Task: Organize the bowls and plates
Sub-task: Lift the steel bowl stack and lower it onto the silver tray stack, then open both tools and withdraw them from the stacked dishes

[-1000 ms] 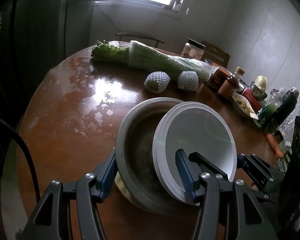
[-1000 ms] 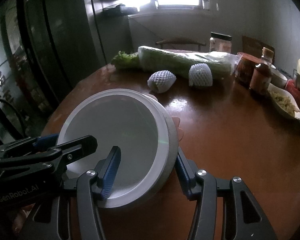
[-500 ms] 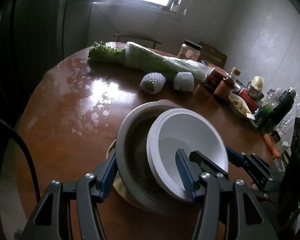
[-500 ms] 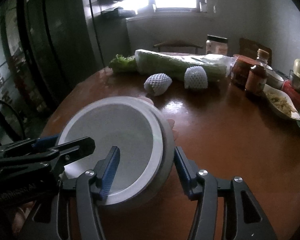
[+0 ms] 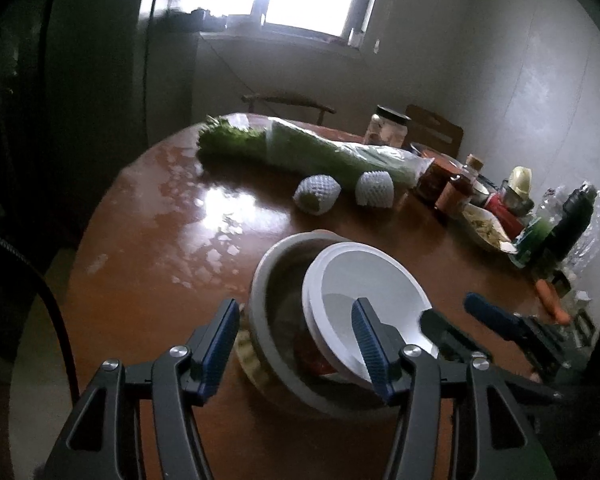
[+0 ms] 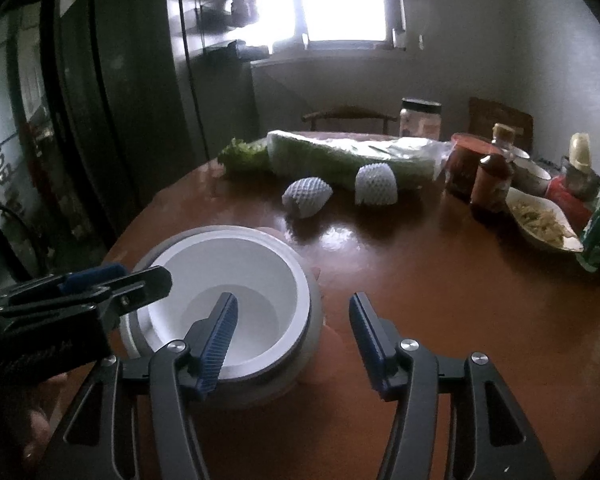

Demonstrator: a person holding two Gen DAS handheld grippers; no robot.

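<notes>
Presently, white bowl [image 6: 228, 300] sits nested inside larger grey bowl [image 5: 276, 300], tilted toward its right side, on the brown wooden table [image 6: 440, 300]. Left gripper [image 5: 296, 344] fingers apart, straddling grey bowl's near rim w/ one finger inside, one outside; no clamp seen. Right gripper [image 6: 292, 340] fingers also apart, left finger over white bowl's interior, right finger outside grey bowl wall; gripping nothing. Behind: two foam-netted fruits [image 6: 308, 196], bagged celery [image 6: 340, 156], sauce bottle [image 6: 494, 176], glass jar [image 6: 420, 118].
</notes>
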